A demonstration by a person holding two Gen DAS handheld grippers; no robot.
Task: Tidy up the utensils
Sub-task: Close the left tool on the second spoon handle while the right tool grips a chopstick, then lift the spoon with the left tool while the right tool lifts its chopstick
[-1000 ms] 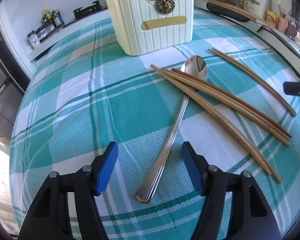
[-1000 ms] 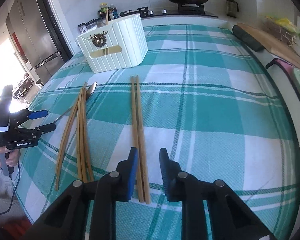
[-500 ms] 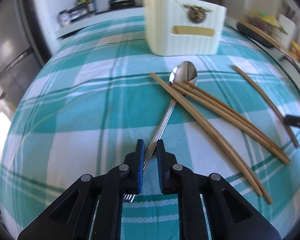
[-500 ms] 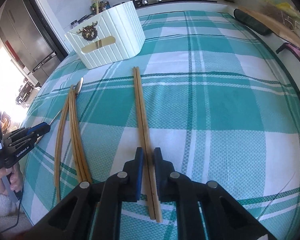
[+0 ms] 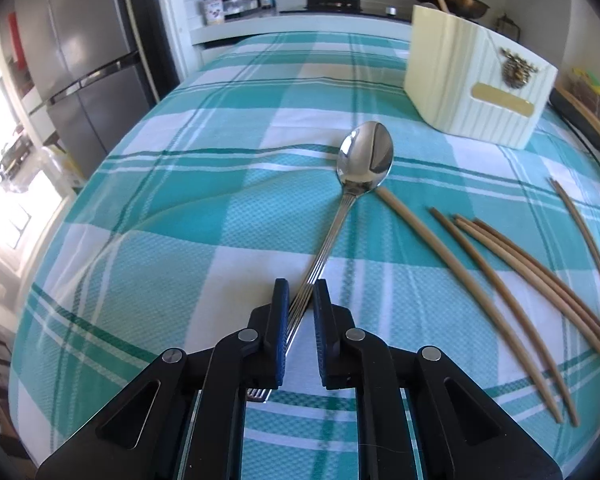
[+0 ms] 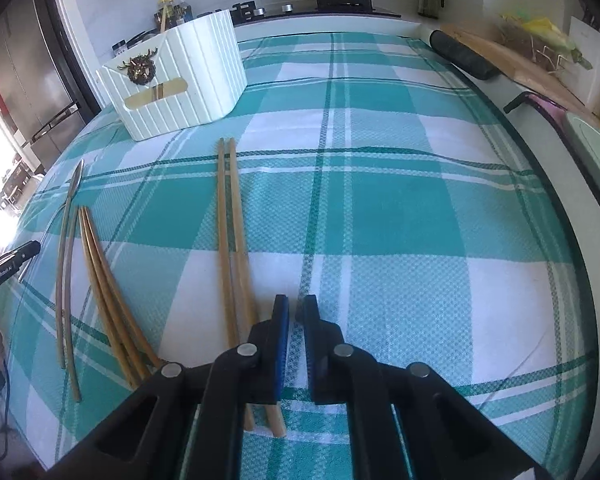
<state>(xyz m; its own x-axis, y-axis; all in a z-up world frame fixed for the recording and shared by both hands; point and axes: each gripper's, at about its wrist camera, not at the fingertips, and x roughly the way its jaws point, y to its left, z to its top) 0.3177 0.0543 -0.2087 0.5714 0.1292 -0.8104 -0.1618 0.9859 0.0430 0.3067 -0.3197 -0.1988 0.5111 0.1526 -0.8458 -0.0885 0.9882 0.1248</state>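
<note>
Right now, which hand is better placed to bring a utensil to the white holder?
Left. The left gripper is shut on the spoon handle, with the white holder ahead. The right gripper grips nothing; the chopstick pair lies beside its jaws, not between.

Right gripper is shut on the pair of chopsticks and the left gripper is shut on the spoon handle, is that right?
No. The right wrist view shows the right gripper shut on nothing: only cloth between its fingers, the chopsticks lying just left of them. The left gripper is shut on the spoon handle.
</note>
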